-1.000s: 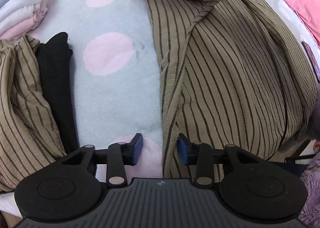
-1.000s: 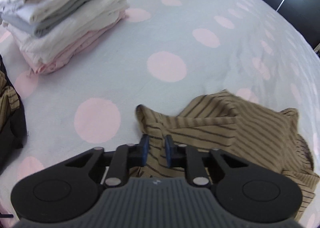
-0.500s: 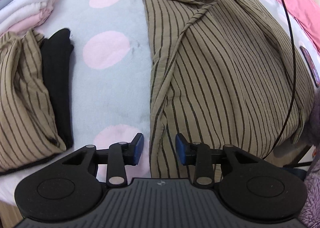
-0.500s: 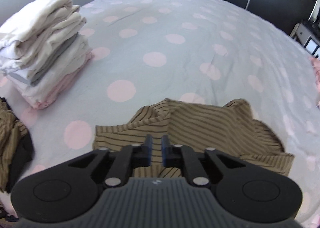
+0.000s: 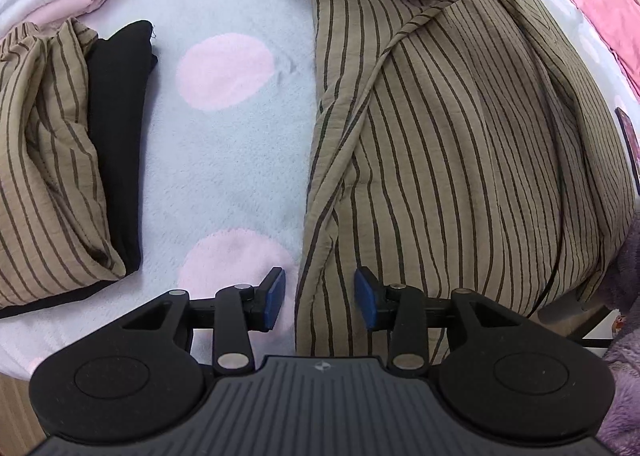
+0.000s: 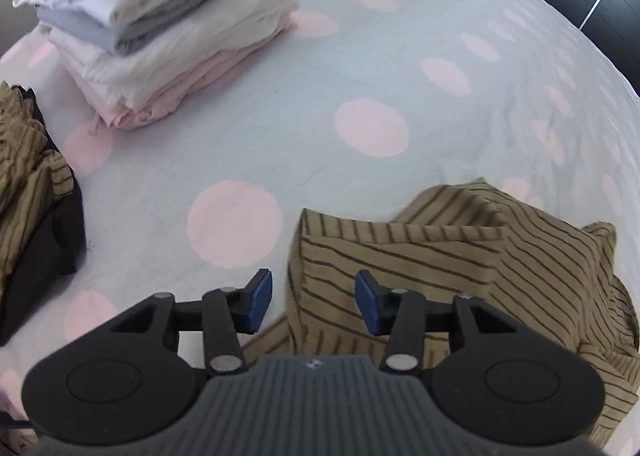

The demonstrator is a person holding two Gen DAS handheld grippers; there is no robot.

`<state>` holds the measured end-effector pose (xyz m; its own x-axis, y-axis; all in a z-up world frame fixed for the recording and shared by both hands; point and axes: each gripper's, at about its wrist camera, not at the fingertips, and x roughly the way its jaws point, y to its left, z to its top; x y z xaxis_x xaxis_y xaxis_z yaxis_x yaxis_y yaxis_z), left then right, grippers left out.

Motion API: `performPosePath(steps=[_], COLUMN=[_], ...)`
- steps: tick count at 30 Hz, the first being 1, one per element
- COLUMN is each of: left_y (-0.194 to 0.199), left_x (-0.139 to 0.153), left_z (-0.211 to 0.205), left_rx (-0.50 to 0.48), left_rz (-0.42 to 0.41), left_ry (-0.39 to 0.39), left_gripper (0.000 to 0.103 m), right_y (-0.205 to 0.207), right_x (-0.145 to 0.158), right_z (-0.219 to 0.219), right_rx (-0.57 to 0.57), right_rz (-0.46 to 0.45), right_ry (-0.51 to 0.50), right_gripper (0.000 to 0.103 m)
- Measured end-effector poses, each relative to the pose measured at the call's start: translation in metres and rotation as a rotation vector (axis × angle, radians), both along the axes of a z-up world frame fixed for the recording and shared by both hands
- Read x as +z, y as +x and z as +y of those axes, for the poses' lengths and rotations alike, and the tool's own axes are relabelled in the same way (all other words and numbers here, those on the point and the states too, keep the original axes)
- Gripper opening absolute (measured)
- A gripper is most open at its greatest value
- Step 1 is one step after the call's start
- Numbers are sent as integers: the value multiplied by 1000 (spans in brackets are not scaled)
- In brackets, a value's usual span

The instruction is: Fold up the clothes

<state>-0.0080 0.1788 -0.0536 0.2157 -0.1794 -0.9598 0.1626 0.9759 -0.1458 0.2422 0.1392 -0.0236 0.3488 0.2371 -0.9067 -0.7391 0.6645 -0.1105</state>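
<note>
An olive striped garment (image 5: 440,144) lies spread along the bed, its near end hanging over the front edge. My left gripper (image 5: 319,300) is open, its jaws either side of the garment's left edge near the hem. The garment's far end (image 6: 420,256) shows crumpled in the right wrist view. My right gripper (image 6: 307,301) is open and empty, its jaws straddling the left edge of that corner.
The bed has a grey cover with pink dots (image 5: 224,72). A folded striped and black pile (image 5: 60,160) lies left; it also shows in the right wrist view (image 6: 32,208). A stack of folded pale clothes (image 6: 168,28) stands behind. A pink garment (image 5: 604,20) lies far right.
My right gripper has opened and let go of the garment's corner, which now lies on the bed. My left gripper stays open and has shifted slightly along the garment's edge.
</note>
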Motion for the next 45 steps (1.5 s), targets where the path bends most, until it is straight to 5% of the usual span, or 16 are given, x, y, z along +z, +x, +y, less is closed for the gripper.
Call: performPosePath(steps=[4,6,9,16,18,20,21,27,33,40,45], left_y=[0,0,-1,-14,-20,-26,-29,-44,-42,-23,-9], left_x=[0,1,2,4,5,9,14,50,87,99,78], left_z=[2,3,5,11,12,16,17,9,-49,-118,-158], left_rx=[-8,-10,-12,-14,-14,0,10,28,-47,-194,-271], left_rz=[3,5,6,-20,-26,-30,-36,-118,-187,-187,-133], left_ry=[-6,-9,-14,-20,-22,-37,-56,-174,-238,-331,-368], left_gripper=[37,37,37,36,29,2,1,0,0,0,0], right_y=[5,9,9,12,19,24,26,32,40,67,88], right_x=[-23,-26,-19,37,51,61,66,94,126,137,117], right_z=[15,16,12,-26,-43,-59,-68,-101,-123,-168,-214], right_rx=[5,-6,-6,-54,-91,-127,-144,-202,-215,-282,-371], right_rz=[-5,-15,-36,-115,-130,-134,-134,-156,-213,-249,-221], right_ry=[-55,-66,-58,-33,-25,-6,9,93,122,93,70], right_gripper=[43,9,5,4,4,4,4,4,4,4,4])
